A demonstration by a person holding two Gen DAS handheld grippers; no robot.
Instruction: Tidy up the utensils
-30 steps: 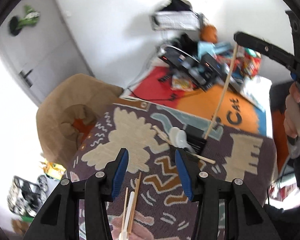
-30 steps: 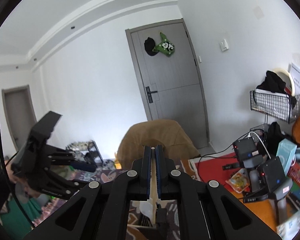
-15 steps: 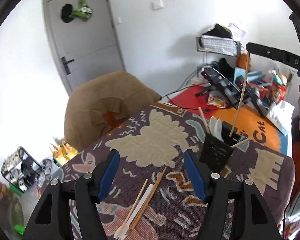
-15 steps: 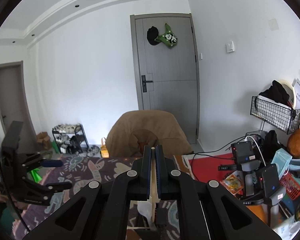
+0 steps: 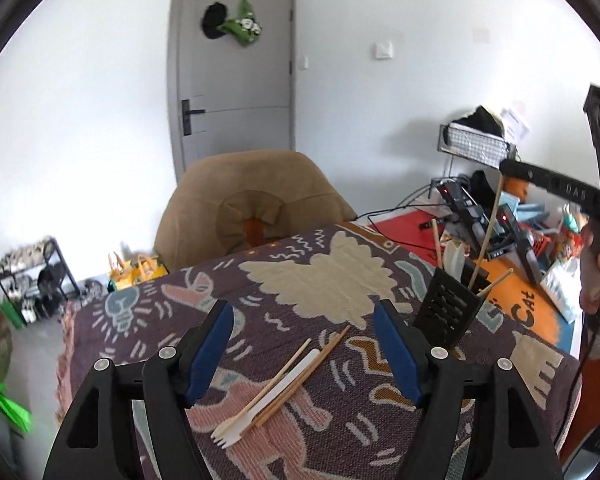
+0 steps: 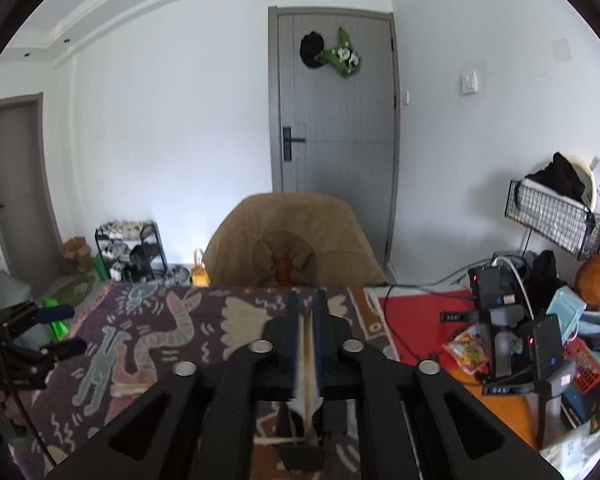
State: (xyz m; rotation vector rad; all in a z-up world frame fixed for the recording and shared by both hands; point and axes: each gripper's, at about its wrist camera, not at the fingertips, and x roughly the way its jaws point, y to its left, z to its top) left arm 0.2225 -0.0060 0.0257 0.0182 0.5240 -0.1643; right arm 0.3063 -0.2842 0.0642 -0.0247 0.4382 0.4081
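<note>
Utensils half sorted, "Cat" on the orange mat (image 5: 520, 312)

We count a white fork (image 5: 260, 412) and three loose chopsticks (image 5: 300, 376) on the patterned cloth (image 5: 324, 284) between our spread, empty left gripper (image 5: 304, 344) (jaws just widened); the black holder (image 5: 446, 308) keeps three sticks and a spoon, one stick (image 5: 488, 228) between our right gripper (image 6: 307, 320), its jaws just parted.

Purple doodle-patterned cloth (image 5: 300, 280), black holder (image 5: 446, 312), white fork (image 5: 268, 398)

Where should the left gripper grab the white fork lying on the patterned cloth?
Mid-handle of the white fork, coming from above with the fingers across its length. It lies flat and diagonal, tines nearest the camera, chopsticks tight on both sides, so the left gripper may catch those too.
</note>
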